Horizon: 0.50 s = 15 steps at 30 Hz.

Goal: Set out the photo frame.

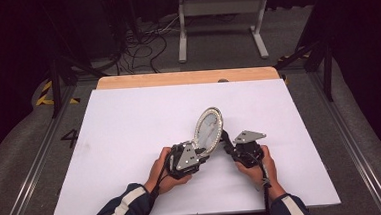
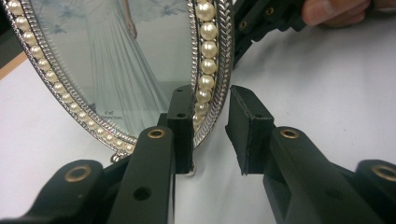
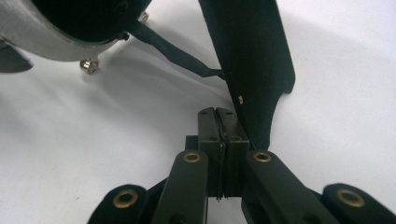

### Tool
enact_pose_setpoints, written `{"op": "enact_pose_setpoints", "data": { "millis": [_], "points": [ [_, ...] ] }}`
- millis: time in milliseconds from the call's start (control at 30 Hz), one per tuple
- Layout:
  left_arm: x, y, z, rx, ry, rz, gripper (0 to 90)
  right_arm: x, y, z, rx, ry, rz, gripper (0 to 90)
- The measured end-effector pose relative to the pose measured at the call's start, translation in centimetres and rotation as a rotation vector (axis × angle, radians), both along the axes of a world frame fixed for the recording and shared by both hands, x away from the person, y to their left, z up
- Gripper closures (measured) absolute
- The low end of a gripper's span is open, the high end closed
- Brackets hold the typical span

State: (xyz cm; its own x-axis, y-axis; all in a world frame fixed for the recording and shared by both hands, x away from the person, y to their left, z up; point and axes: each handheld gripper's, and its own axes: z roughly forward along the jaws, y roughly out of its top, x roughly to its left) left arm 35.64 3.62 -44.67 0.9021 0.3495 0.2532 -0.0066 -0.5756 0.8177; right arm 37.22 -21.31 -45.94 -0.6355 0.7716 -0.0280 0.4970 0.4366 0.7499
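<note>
High view: both hands low, flanking upright frame [image 1: 208,128] (pearl-rimmed).

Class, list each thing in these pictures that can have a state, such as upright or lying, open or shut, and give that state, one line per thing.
Oval silver picture frame with pearl rim: upright, tilted, on the white table.
Black easel stand at the frame's back: swung out.
Left gripper: jaws apart, astride the frame's rim, one touching, one clear.
Right gripper: shut, beside the stand; grip on it unclear.
</note>
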Motion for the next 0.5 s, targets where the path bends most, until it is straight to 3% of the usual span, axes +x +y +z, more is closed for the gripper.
{"op": "enact_pose_setpoints", "data": {
  "millis": [233,333,500],
  "points": [
    [-0.2,1.7,0.7,0.005,0.000,-0.020,70.1,-0.3,-0.1,0.0,0.000,-0.003,-0.002,84.0],
    [-0.4,3.0,1.1,0.005,-0.011,-0.002,70.0,-0.7,-0.2,0.2,0.014,-0.016,0.010,81.2],
    [0.1,5.3,1.1,0.003,0.015,0.050,66.1,-1.4,-0.1,0.6,0.044,-0.031,0.007,73.8]
  ]
}}
